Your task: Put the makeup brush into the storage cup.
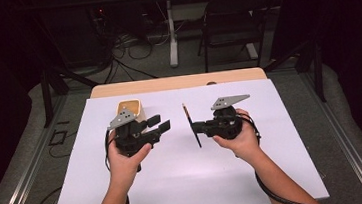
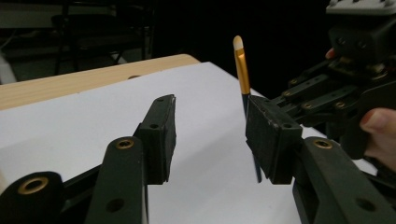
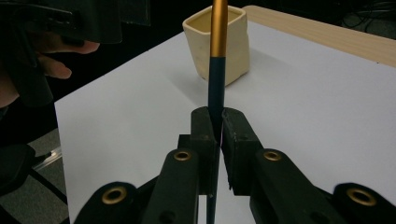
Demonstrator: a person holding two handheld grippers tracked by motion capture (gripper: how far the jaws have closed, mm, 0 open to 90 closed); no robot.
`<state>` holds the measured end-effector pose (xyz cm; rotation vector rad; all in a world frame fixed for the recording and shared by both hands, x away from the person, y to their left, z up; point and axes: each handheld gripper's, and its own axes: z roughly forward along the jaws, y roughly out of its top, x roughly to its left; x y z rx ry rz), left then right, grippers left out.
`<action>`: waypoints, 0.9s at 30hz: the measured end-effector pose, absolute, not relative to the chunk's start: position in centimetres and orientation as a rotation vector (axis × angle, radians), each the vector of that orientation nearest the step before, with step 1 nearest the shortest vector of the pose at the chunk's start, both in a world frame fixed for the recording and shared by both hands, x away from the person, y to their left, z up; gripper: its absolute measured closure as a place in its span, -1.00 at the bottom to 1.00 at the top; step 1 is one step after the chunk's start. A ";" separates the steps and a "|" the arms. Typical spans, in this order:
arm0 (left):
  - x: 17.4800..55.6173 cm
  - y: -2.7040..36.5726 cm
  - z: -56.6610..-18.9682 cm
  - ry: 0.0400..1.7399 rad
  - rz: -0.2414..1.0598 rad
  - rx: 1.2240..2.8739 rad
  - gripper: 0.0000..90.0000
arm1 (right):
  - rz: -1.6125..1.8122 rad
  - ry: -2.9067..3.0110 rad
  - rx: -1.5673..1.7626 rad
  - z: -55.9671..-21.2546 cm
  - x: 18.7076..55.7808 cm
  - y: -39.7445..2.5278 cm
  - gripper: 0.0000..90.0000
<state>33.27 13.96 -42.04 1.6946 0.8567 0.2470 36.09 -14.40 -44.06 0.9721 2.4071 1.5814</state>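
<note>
Right tool (image 1: 196, 127) clenched on the brush (image 1: 191, 125) mid-handle, held upright at frame centre (presumably for the cup (image 1: 130, 110), upper left); left tool (image 1: 162, 123) released, waiting.

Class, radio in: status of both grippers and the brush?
Right gripper shut on brush, held upright. Left gripper open, empty. Cup behind, path clear.

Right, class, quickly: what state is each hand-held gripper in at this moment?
Left hand-held gripper: open, holding nothing.
Right hand-held gripper: closed on the paintbrush, holding it upright.
</note>
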 end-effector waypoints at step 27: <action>32.8 12.6 -44.3 0.876 0.160 1.680 0.35 | 1.626 2.395 0.980 -46.9 34.5 -12.5 0.86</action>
